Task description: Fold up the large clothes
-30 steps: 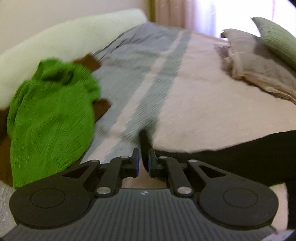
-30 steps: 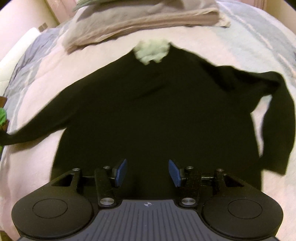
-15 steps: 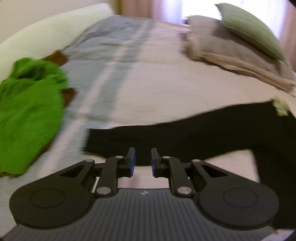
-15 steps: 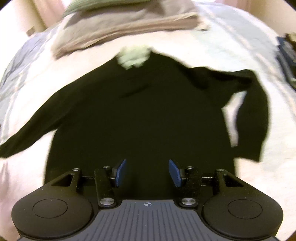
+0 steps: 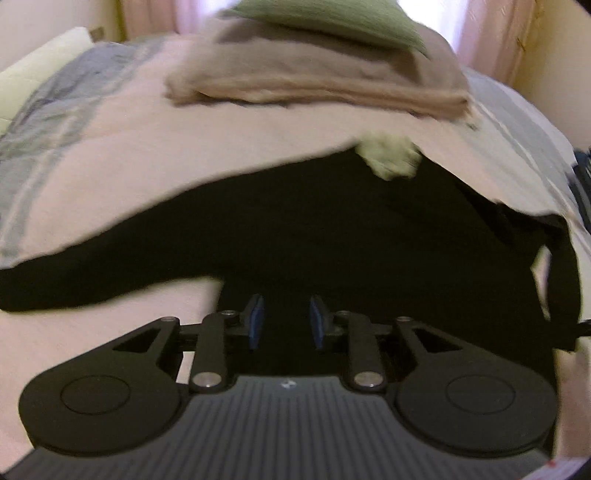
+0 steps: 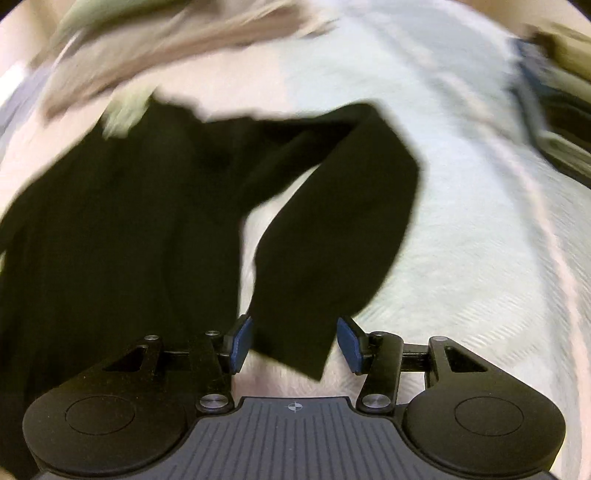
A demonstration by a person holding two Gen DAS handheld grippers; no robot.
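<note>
A black long-sleeved top (image 5: 332, 229) lies spread flat on the bed, its pale green collar (image 5: 391, 155) toward the pillows. One sleeve (image 5: 92, 266) stretches out to the left. My left gripper (image 5: 284, 321) hovers open over the body of the top near the left armpit, holding nothing. In the right wrist view the other sleeve (image 6: 332, 240) bends back toward me, and its cuff (image 6: 295, 350) lies between the spread blue pads of my open right gripper (image 6: 293, 345). Both views are blurred.
Folded beige bedding (image 5: 314, 74) with a green pillow (image 5: 325, 18) on top sits at the head of the bed. The bedspread (image 6: 461, 221) is pink with grey-blue stripes. Dark objects (image 6: 554, 103) lie at the bed's far right edge.
The left gripper let go of the left sleeve end, opened, and swung right over the top's body. The right gripper moved right until the right cuff sat between its pads.
</note>
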